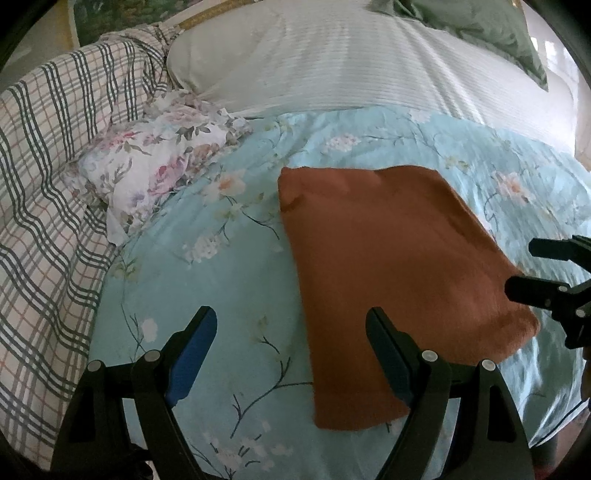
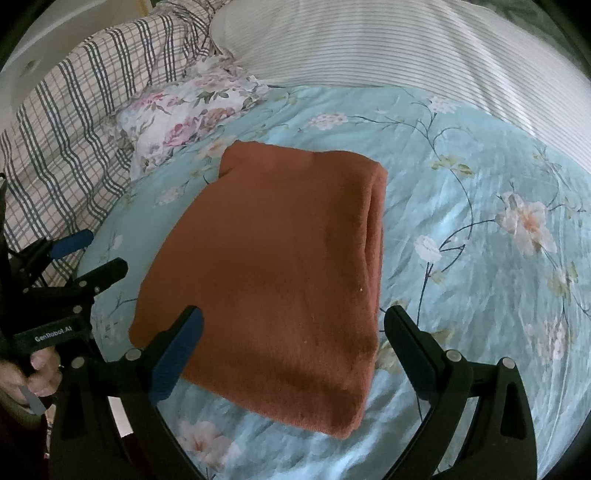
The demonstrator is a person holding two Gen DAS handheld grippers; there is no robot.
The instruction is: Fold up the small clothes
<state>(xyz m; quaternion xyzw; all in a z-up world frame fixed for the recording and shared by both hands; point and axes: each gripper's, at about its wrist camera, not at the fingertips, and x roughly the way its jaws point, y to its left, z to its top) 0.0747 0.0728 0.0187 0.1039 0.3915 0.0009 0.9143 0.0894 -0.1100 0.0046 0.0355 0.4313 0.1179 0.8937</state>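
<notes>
A rust-orange knit garment (image 1: 391, 266) (image 2: 280, 266) lies folded into a thick rectangle on the light blue floral bedspread (image 1: 221, 258) (image 2: 461, 206). My left gripper (image 1: 291, 325) is open above its near left edge, nothing between the fingers. My right gripper (image 2: 293, 325) is open too, hovering over the garment's near end, with the cloth below it and not pinched. In the left wrist view the right gripper (image 1: 524, 269) shows at the right edge beside the garment. In the right wrist view the left gripper (image 2: 96, 254) sits at the left, held by a hand (image 2: 33, 373).
A crumpled floral cloth (image 1: 159, 162) (image 2: 184, 118) lies at the far left of the bedspread. A plaid blanket (image 1: 44, 184) (image 2: 74, 122) is bunched along the left side. Behind are a white striped cover (image 1: 351, 66) (image 2: 406, 48) and a green pillow (image 1: 480, 26).
</notes>
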